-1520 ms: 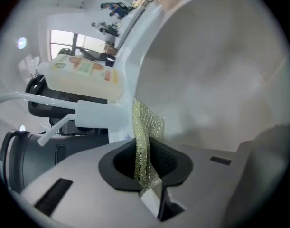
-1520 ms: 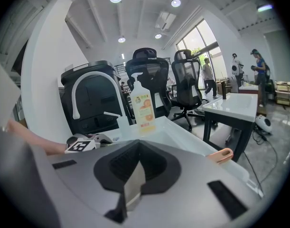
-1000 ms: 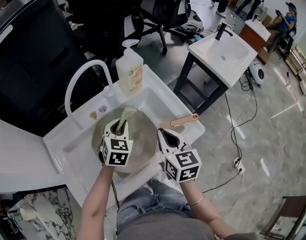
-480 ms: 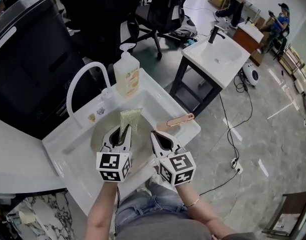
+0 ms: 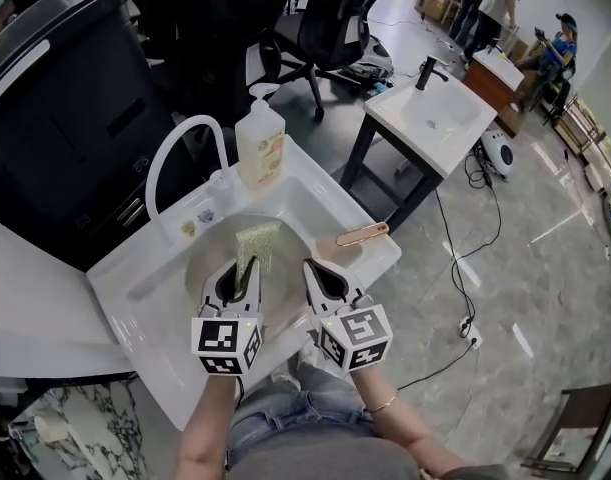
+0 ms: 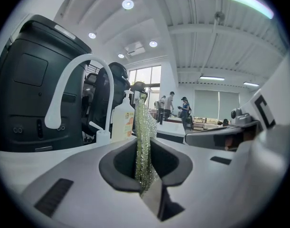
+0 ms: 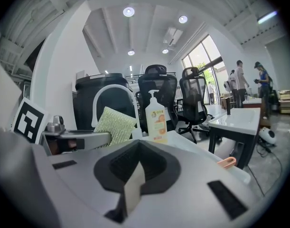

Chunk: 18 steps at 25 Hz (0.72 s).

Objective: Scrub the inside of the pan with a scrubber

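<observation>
With the scrubber [image 5: 257, 244] clamped by its lower edge in the jaws of the left gripper [image 5: 246, 265] above the pan [image 5: 203, 264] in the sink [image 5: 320, 200], and the jaws of the right gripper [image 5: 311, 266] closed together on nothing, the unsteadied pan could be shoved sideways under scrubbing pressure.

The scrubber [image 5: 258, 244] is seen as rough, glittering mesh; the pan [image 5: 207, 258] as dull metal; the sink [image 5: 120, 284] as smooth, glossy white.

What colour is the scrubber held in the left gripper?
The scrubber is pale yellow-green, with a sparkly mesh weave. The right gripper view shows it best.
</observation>
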Each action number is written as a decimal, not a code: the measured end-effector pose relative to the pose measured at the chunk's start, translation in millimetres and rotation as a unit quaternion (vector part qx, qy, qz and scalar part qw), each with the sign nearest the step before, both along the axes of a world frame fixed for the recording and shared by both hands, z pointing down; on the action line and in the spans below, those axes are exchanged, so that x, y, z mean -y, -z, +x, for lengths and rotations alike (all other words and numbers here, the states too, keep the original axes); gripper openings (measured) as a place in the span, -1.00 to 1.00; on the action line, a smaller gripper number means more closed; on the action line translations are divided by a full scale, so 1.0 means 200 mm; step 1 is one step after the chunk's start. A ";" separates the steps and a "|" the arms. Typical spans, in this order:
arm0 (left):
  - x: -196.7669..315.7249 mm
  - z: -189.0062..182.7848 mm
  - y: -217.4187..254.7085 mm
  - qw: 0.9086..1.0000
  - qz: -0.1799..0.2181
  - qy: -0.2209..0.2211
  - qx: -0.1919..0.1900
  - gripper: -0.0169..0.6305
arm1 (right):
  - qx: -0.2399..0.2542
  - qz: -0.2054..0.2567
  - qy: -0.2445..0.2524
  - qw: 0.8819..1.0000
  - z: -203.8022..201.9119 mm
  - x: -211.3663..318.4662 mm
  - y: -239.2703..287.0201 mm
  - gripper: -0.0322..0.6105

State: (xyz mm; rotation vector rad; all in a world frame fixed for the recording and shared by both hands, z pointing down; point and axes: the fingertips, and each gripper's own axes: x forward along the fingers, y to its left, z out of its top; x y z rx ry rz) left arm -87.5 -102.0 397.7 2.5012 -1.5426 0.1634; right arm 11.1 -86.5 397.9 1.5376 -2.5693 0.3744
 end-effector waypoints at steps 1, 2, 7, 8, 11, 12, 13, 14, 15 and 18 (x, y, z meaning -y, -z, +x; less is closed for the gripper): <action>-0.01 -0.01 0.00 1.000 0.001 0.001 0.002 -0.75 | -0.001 0.002 0.000 1.000 -0.01 0.00 0.00 -0.87; -0.02 -0.02 0.00 1.000 0.002 0.001 0.004 -0.75 | -0.001 0.005 0.000 1.000 -0.01 -0.01 0.01 -0.87; -0.07 -0.05 0.00 1.000 0.006 0.003 0.008 -0.75 | -0.002 0.013 0.005 1.000 -0.05 -0.05 0.02 -0.87; -0.08 -0.06 0.00 1.000 0.006 0.003 0.007 -0.75 | -0.002 0.014 0.006 1.000 -0.07 -0.06 0.02 -0.87; -0.09 -0.07 0.02 1.000 0.011 0.003 0.006 -0.75 | -0.002 0.020 0.007 1.000 -0.09 -0.07 0.03 -0.87; -0.09 -0.08 0.02 1.000 0.012 0.003 0.006 -0.75 | -0.002 0.022 0.007 1.000 -0.10 -0.07 0.03 -0.87; -0.09 -0.08 0.02 1.000 0.013 0.003 0.006 -0.75 | -0.002 0.023 0.006 1.000 -0.11 -0.07 0.03 -0.87; -0.09 -0.09 0.02 1.000 0.012 0.004 0.006 -0.75 | -0.002 0.024 0.005 1.000 -0.11 -0.07 0.03 -0.87; -0.10 -0.10 0.02 1.000 0.011 0.006 0.004 -0.75 | -0.003 0.024 0.005 1.000 -0.11 -0.07 0.03 -0.87; -0.11 -0.11 0.01 1.000 0.003 0.008 -0.003 -0.75 | -0.007 0.023 0.004 1.000 -0.12 -0.08 0.02 -0.87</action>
